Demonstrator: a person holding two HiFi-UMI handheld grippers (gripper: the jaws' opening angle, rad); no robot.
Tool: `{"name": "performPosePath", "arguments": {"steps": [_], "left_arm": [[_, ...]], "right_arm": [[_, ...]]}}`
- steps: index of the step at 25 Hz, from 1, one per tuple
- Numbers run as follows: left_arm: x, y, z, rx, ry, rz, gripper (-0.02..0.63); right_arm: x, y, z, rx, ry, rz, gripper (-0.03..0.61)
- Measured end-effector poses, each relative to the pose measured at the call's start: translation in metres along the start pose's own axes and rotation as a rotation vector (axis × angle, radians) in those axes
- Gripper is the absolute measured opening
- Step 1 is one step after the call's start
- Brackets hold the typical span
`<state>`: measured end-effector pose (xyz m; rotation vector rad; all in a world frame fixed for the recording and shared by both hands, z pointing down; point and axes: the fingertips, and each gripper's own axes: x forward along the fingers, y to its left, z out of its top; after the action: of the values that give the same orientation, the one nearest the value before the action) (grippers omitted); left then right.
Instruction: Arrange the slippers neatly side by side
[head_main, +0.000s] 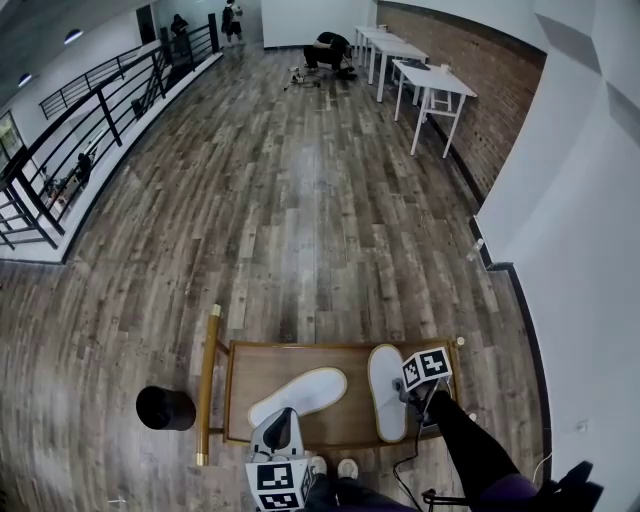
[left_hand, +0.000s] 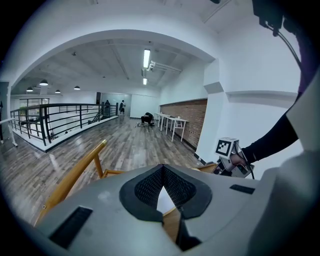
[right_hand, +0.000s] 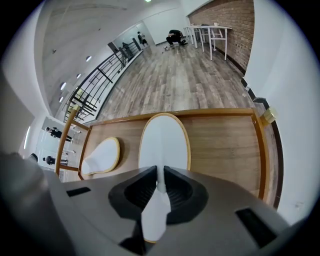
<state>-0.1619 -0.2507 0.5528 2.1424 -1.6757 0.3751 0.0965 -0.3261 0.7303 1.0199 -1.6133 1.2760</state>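
Two white slippers lie on a wooden tray table (head_main: 355, 405) that stands on a plank floor just in front of the person. The right slipper (head_main: 387, 392) lies along the table's right side, pointing straight away towards the far rim. The left slipper (head_main: 298, 396) lies slantwise in the middle, its far end swung to the right towards its mate, the two close but not touching. The right gripper (head_main: 408, 398) sits at the near end of the right slipper, and in its own view the jaws are closed on a thin white strip of that slipper (right_hand: 164, 142), pinching it while the sole rests on the wood (right_hand: 220, 145). The other slipper (right_hand: 102, 156) shows beyond it to the left, near the table's rail. The left gripper (head_main: 281, 428) hangs over the near end of the left slipper. In the left gripper view its jaws (left_hand: 162, 170) meet at the tips, with a patch of white showing in the gap below them (whether that is cloth being held or the slipper lying beneath cannot be told). That view also catches the right gripper (left_hand: 231, 159) off to the right, on a dark sleeve (left_hand: 272, 140). A black round object (head_main: 165, 408) stands on the floor just left of the table, and white desks (head_main: 432, 82) line the brick wall far off to the right.
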Motion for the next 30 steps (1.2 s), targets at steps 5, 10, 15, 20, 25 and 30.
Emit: {"name": "performPosePath", "arguments": {"steps": [5, 10, 15, 20, 25, 30], "left_arm": [[0.005, -0.001, -0.001, -0.011, -0.001, 0.007, 0.002], [0.016, -0.003, -0.012, -0.018, 0.027, -0.053, 0.002], [0.041, 0.001, -0.042, 0.147, 0.15, -0.127, 0.007], [0.071, -0.002, -0.087, 0.343, 0.318, -0.223, 0.069], [0.097, -0.007, -0.125, 0.559, 0.491, -0.324, 0.084], [0.116, -0.002, -0.145, 0.682, 0.619, -0.387, 0.094]], "right_arm": [[-0.013, -0.003, 0.008, -0.038, -0.064, -0.022, 0.038], [-0.041, 0.012, 0.008, -0.099, -0.141, -0.003, 0.054], [-0.091, 0.063, 0.005, -0.104, -0.347, 0.078, 0.054], [-0.107, 0.104, -0.022, -0.083, -0.468, 0.15, 0.052], [-0.114, 0.113, -0.037, -0.052, -0.526, 0.144, 0.051], [-0.121, 0.112, -0.047, -0.047, -0.529, 0.117, 0.051]]}}
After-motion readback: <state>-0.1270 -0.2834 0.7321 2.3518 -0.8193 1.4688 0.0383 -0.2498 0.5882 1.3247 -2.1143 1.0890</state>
